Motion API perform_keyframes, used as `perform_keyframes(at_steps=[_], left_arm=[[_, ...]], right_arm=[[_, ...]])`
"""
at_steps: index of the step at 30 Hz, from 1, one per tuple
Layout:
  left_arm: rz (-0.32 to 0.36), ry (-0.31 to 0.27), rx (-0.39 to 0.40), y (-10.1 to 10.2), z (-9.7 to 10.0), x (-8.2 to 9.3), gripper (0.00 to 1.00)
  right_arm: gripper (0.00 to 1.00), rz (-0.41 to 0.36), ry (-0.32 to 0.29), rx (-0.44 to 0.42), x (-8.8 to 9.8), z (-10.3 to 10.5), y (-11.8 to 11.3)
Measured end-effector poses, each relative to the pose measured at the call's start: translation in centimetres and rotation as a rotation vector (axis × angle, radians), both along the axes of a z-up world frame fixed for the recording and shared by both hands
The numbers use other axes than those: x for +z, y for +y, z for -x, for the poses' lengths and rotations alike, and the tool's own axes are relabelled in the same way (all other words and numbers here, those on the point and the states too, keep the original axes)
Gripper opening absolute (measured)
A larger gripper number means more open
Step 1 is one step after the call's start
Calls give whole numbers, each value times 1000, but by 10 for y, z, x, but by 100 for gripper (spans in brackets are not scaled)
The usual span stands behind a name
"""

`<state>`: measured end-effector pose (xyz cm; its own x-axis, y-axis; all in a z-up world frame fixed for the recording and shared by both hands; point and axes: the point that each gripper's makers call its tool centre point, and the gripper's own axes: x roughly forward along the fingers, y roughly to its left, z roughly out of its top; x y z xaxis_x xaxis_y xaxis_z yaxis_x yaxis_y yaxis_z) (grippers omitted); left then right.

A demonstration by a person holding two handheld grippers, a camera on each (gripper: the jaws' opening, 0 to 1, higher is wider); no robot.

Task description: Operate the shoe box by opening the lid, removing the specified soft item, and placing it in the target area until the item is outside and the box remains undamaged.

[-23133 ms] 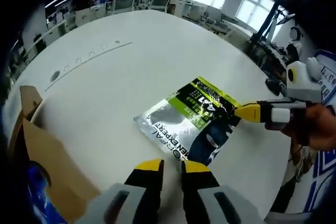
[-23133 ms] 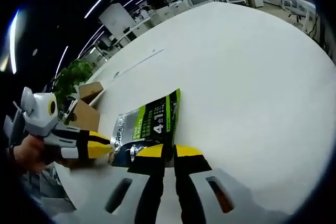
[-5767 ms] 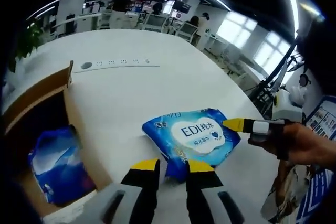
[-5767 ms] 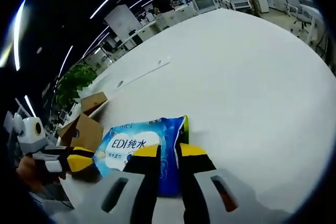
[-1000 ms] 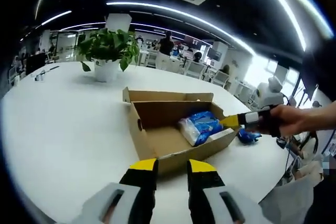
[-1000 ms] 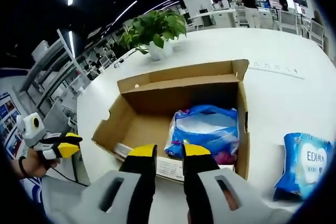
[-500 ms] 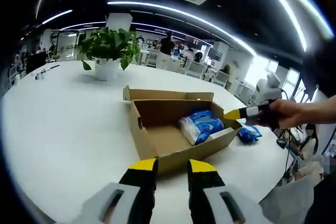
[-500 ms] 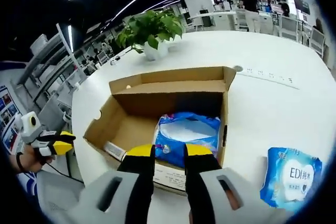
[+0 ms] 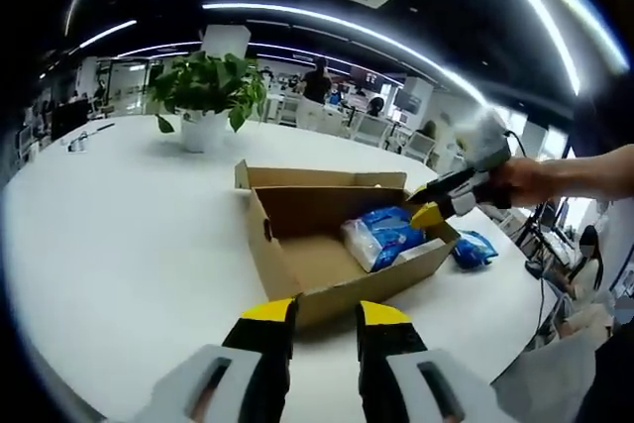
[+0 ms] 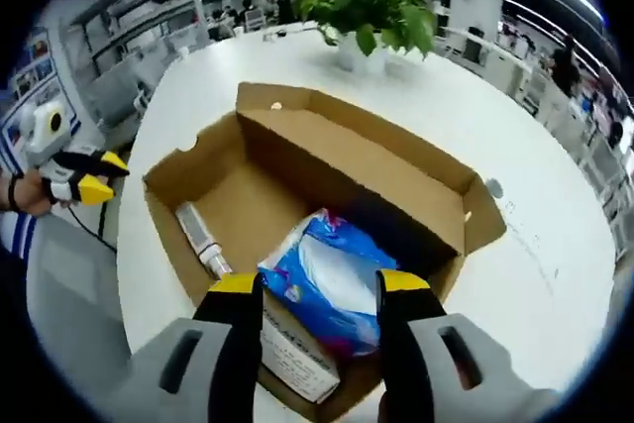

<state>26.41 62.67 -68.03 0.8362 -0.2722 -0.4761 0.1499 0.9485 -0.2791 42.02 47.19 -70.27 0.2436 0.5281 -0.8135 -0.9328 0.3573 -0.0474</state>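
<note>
The blue soft pack (image 10: 327, 284) is sitting down inside the open cardboard shoe box (image 10: 297, 160), tucked toward the corner nearest the right gripper (image 10: 319, 289). In the right gripper view it lies dead ahead at 12 o'clock, just past the two yellow tips, and those jaws are spread wide with nothing between them. The pack's long axis looks like it runs roughly 10-to-4 across the jaw line, so I reckon a straight dip in would straddle its near end.

There's also a small tube-like thing (image 10: 201, 236) on the box floor at about 10 o'clock from the pack, lying apart from it.

The left gripper (image 9: 325, 316) is hanging back on the other side of the box (image 9: 327, 245); its jaws are parted with a narrow gap, empty. From there the pack (image 9: 383, 237) is at about 1 o'clock, deep in the box, with the right gripper (image 9: 428, 207) right over it. So the right one is clearly nearer, my guess is it does the grab.

Out on the white table (image 9: 119, 215), another blue pack (image 9: 474, 248) already lies just past the box at 2 o'clock. A potted plant (image 9: 205, 98) stands well behind.
</note>
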Motion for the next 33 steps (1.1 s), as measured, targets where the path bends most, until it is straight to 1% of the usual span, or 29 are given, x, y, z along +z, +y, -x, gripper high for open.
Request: perform_keyframes(at_steps=[3,5,7,8,13,15,21,25,28,33], left_arm=[[1,1,5,0,0,0,24],[3,2,7,0,1,1,24],[1,2,7,0,2,1,24],[2,2,8,0,2,1,24],[2,2,9,2,0,0,24],[1,4,9,2,0,-1,24],[-4,7,11,4,0,-4,24],[-7,11,8,3,-1,-5,24],[-11,12,-2,1,-1,-6,24],[-16,15,-16,-1,-2,-8,24]], right_arm=[[51,85,-13,96,-9,1,4],[54,104,-10,126,-13,1,6],[53,111,18,105,-18,-1,8],[54,124,25,111,-21,-1,9],[57,204,21,194,-33,-2,9],[57,224,22,221,-38,-3,10],[58,276,46,261,-51,-6,12],[57,296,51,273,-59,-6,13],[55,304,67,269,-68,-5,15],[59,336,45,297,-77,-7,16]])
